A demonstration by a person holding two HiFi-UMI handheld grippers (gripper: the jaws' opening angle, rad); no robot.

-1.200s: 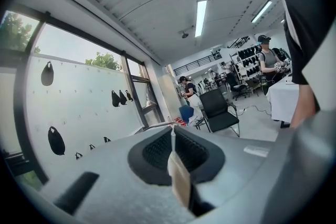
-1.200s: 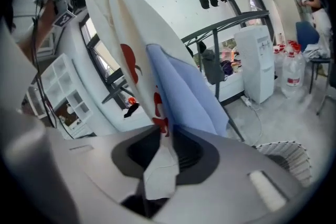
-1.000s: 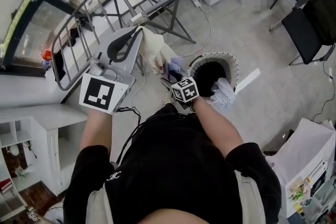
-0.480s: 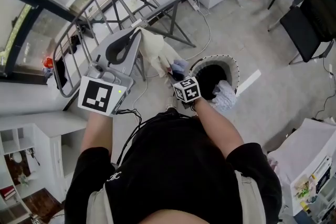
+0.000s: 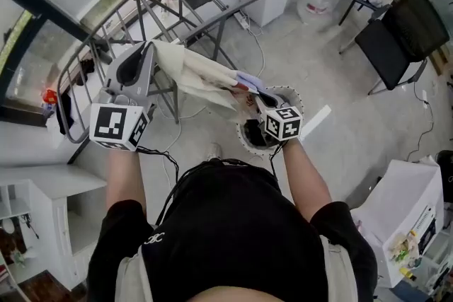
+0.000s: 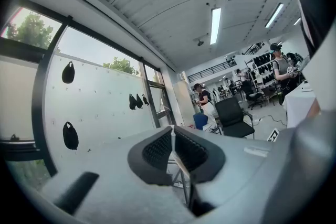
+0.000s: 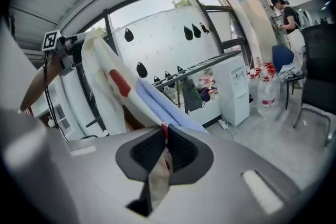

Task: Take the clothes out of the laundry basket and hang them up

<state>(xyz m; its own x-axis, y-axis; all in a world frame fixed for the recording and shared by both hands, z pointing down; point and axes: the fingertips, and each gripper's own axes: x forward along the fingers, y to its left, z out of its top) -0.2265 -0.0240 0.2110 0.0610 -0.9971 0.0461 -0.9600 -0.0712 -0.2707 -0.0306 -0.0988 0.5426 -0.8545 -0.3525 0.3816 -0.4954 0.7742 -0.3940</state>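
The left gripper (image 6: pixel 172 134) has its ribbed pads pressed together on a thin edge of the cream garment (image 5: pixel 195 73), which shows as a pale sliver in the slit between them. The right gripper (image 7: pixel 166 132) has just been closing its jaws, and they now pinch a fold of the same garment, where a red strip and a pale blue panel meet the cream cloth; a loose tail hangs down below the pads. In the head view the garment stretches in the air between the two grippers, the left end higher and close to the drying rack (image 5: pixel 262 0), the right end lower. Directly under the right gripper the laundry basket (image 5: pixel 245 140) stands on the grey floor (image 5: pixel 340 131), its white rim showing round a dark inside. The rack's rails run behind the held cloth, near it; whether they touch cannot be told.
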